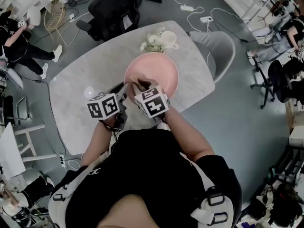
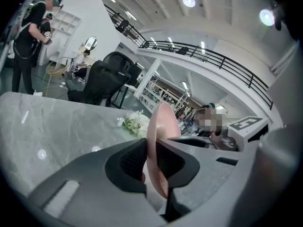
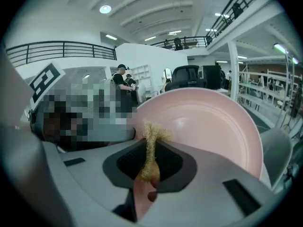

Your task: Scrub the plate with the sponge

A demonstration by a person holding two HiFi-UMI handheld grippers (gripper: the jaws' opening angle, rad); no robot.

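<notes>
Pink plate point(image 1: 156, 70), rim clamped at eight o'clock by left gripper point(image 2: 149, 162), right gripper point(image 3: 150, 161) pinching yellow sponge point(image 3: 152, 136), mostly hidden between the jaws.

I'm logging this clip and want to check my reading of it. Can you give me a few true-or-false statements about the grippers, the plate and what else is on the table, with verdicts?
1. The left gripper is shut on the rim of the pink plate. True.
2. The right gripper is empty. False: it is shut on the yellowish sponge.
3. The plate's inner face is turned toward the right gripper. True.
4. The flowers lie on the plate. False: they are on the table, beyond the plate and beside a white cup.
</notes>
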